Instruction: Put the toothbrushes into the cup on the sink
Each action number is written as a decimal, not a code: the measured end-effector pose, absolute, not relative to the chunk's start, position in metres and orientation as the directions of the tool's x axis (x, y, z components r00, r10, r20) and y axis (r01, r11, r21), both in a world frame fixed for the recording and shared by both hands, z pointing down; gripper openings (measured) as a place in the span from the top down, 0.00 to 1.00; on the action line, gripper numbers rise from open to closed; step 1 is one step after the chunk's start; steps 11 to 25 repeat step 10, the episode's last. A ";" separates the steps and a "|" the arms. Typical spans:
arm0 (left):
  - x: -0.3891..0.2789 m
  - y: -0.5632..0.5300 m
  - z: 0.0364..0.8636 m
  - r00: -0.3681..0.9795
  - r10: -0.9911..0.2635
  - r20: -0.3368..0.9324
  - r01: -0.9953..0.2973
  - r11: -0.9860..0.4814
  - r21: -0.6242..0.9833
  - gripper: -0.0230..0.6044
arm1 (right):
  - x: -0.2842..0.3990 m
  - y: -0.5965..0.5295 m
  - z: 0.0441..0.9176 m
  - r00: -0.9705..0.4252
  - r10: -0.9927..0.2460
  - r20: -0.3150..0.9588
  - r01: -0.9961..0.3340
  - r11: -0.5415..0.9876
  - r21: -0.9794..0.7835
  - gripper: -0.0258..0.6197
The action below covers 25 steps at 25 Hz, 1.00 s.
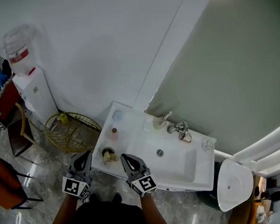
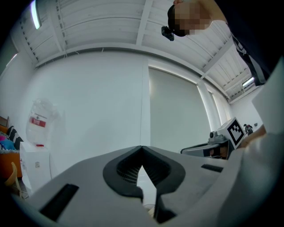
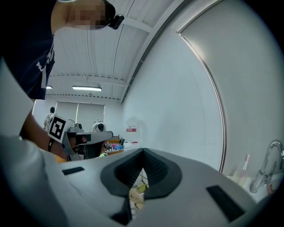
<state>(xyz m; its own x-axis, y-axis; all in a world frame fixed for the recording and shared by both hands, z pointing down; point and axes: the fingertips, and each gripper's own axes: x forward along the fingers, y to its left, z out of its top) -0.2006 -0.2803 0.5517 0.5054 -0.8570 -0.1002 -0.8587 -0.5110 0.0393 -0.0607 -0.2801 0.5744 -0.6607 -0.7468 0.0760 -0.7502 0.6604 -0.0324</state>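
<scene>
The left claw [image 1: 84,157] and right claw [image 1: 127,160] are both clenched on nothing, level before the sink [image 1: 184,168]. Either must open before reaching across the basin. A thin stick [image 1: 167,116] leaning from the pale cup [image 1: 158,123] beside the tap [image 1: 180,129] may be 1 toothbrush; no others can be made out.

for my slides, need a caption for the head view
Left gripper and right gripper, both shut and empty, held before a white sink with its faucet.
</scene>
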 end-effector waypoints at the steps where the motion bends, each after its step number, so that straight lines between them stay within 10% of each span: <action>1: -0.201 -0.281 0.551 0.505 -0.857 -0.104 -0.858 -0.511 0.050 0.92 | -0.060 -0.280 0.574 -0.661 -0.747 0.076 -0.750 0.660 -0.033 0.92; 25: -0.195 -0.283 0.546 0.507 -0.853 -0.121 -0.850 -0.518 0.090 0.92 | -0.053 -0.277 0.576 -0.664 -0.744 0.082 -0.748 0.663 -0.036 0.92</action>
